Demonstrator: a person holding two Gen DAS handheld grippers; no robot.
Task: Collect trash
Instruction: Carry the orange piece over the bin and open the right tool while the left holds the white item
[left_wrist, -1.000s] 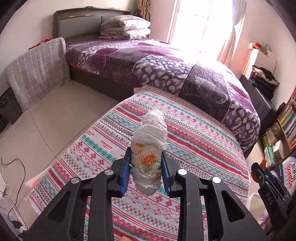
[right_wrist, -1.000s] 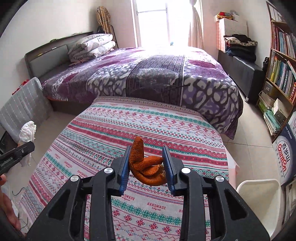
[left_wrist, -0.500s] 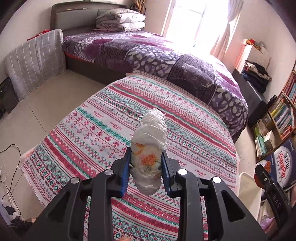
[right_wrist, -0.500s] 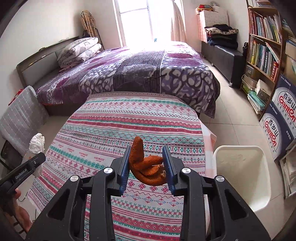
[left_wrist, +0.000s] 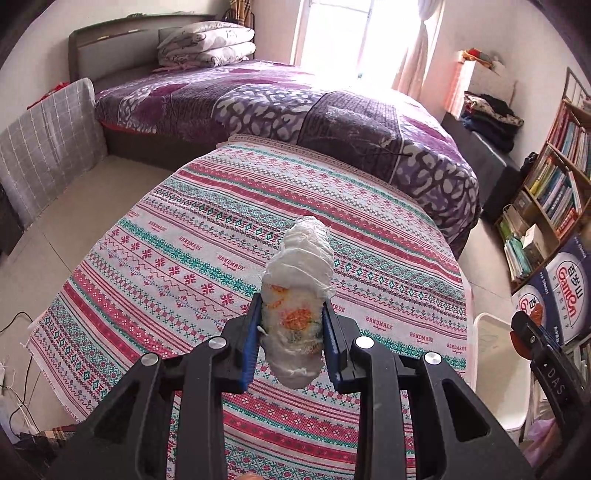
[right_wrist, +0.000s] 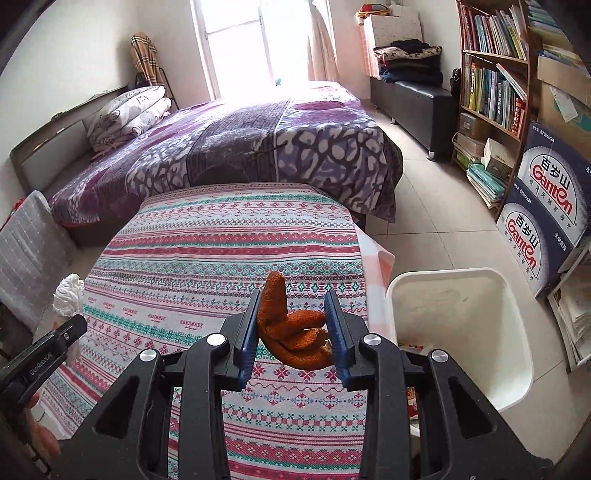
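My left gripper (left_wrist: 291, 325) is shut on a crumpled white tissue wad (left_wrist: 297, 280) with orange stains, held above the striped tablecloth (left_wrist: 221, 236). My right gripper (right_wrist: 293, 325) is shut on a curled piece of orange peel (right_wrist: 291, 332), held above the tablecloth's (right_wrist: 207, 266) right part. A white trash bin (right_wrist: 461, 332) stands on the floor just right of the table; its rim also shows in the left wrist view (left_wrist: 491, 332). The tissue wad (right_wrist: 68, 295) and the left gripper's body show at the left edge of the right wrist view.
A bed with a purple quilt (right_wrist: 258, 147) lies beyond the table. A bookshelf (right_wrist: 491, 85) and stacked water cartons (right_wrist: 543, 206) line the right wall. A grey checked cover (left_wrist: 44, 147) stands at the left. Cables (left_wrist: 14, 332) lie on the floor at left.
Both grippers have swung to the right with their loads. The white bin has come into fuller view, closer beside the right gripper.
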